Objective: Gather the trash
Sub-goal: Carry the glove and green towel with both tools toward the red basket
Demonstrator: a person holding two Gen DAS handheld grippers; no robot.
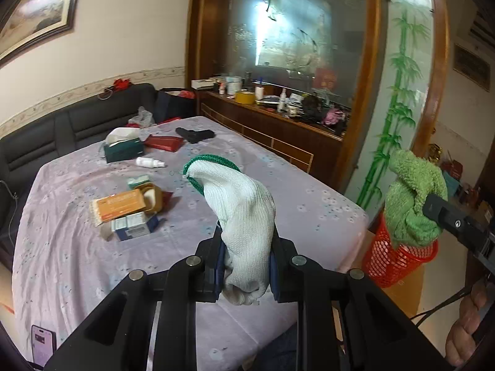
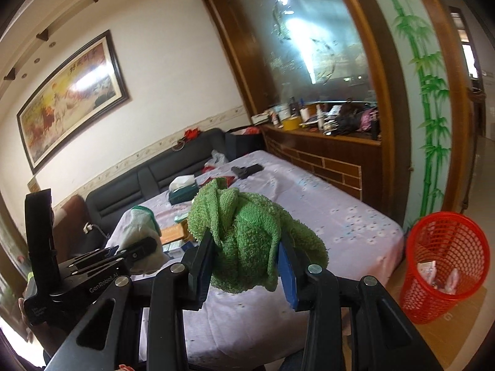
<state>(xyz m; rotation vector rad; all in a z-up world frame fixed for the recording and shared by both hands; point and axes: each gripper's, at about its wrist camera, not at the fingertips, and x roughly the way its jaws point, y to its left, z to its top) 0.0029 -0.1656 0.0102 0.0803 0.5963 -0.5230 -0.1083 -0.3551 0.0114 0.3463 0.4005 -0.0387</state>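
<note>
Two grips: left fingers [image 1: 246, 273] pinch a white glove [image 1: 238, 216], right fingers [image 2: 244, 273] pinch a green towel [image 2: 247, 241]; red basket [image 2: 445, 266] beside the worktop [image 2: 340, 216]; "GenRobot.AI" on the left gripper.

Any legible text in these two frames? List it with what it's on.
"GenRobot.AI": on the body of the left gripper, seen from the right wrist.
Small white print lower on that same body: too small to read.
Calligraphy on the framed painting: blurred.
Orange box and blue-white boxes on the table: print unreadable.
Phone screen: unreadable.
</note>
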